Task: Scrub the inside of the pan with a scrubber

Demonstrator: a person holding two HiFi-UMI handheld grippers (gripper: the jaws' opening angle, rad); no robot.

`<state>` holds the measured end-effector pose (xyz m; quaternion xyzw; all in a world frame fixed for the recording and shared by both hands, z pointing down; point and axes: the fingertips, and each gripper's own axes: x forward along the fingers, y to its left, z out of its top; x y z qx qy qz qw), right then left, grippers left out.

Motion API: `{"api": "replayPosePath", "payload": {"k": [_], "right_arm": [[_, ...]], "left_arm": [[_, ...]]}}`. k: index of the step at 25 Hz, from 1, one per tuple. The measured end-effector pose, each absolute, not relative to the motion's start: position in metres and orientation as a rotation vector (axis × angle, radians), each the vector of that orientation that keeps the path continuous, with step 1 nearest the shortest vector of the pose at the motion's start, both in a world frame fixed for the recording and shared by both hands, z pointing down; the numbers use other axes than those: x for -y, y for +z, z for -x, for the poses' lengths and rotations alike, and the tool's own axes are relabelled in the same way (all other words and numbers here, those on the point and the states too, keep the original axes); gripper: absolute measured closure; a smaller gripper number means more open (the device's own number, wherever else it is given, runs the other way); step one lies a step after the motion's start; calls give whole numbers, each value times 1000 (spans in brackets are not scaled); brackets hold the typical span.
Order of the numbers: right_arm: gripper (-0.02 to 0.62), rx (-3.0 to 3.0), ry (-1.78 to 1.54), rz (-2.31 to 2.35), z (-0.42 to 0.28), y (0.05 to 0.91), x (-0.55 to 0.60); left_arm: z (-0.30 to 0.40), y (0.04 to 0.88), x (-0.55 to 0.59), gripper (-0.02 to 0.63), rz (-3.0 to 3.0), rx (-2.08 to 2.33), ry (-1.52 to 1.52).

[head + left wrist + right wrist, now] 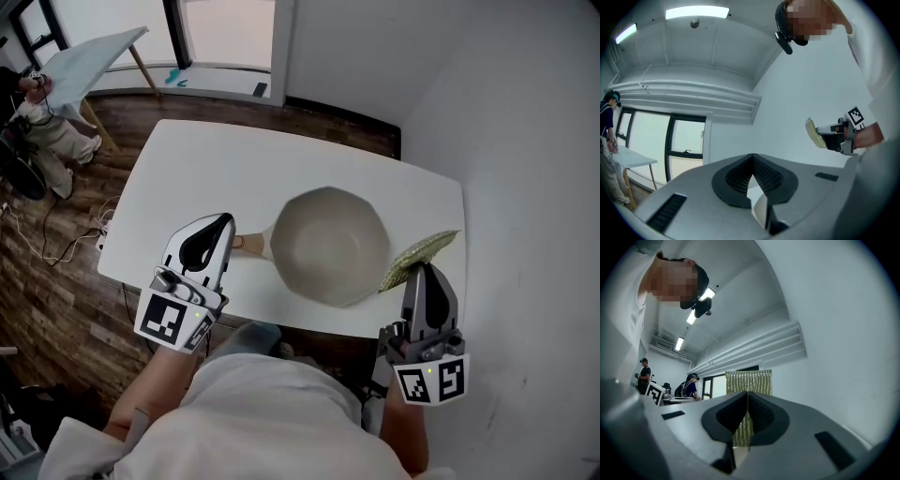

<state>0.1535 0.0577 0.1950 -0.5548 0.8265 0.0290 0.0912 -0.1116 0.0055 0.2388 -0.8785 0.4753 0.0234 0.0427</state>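
White rectangular table [187,178] bearing a cream, faceted pan [328,246]. Its wooden handle [248,244] is turned toward the left gripper [217,225], presumably for steadying. That gripper is clenched on nothing. A gold-green mesh scrubber [417,253] is pinched upright in the right gripper [424,272], beside the pan's rim, not yet inside.

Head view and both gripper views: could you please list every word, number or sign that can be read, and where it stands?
None: no word, number or brand can be read in any view.
Left gripper: its cube bears square black-and-white markers, patterns, not text.
Right gripper: the same kind of markers.
Pan, scrubber, table: no print shows.
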Motion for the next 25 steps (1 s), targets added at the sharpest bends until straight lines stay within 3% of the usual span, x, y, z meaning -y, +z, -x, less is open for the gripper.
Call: {"api": "replayPosePath", "payload": {"k": [12,25], "right_arm": [[572,-2368,99,1789,-140,194,12],[572,-2389,133,1772,-125,189,54]], "left_arm": [[108,242,83,600,2768,-1282,75],[98,254,106,600,2841,-1217,106]]}}
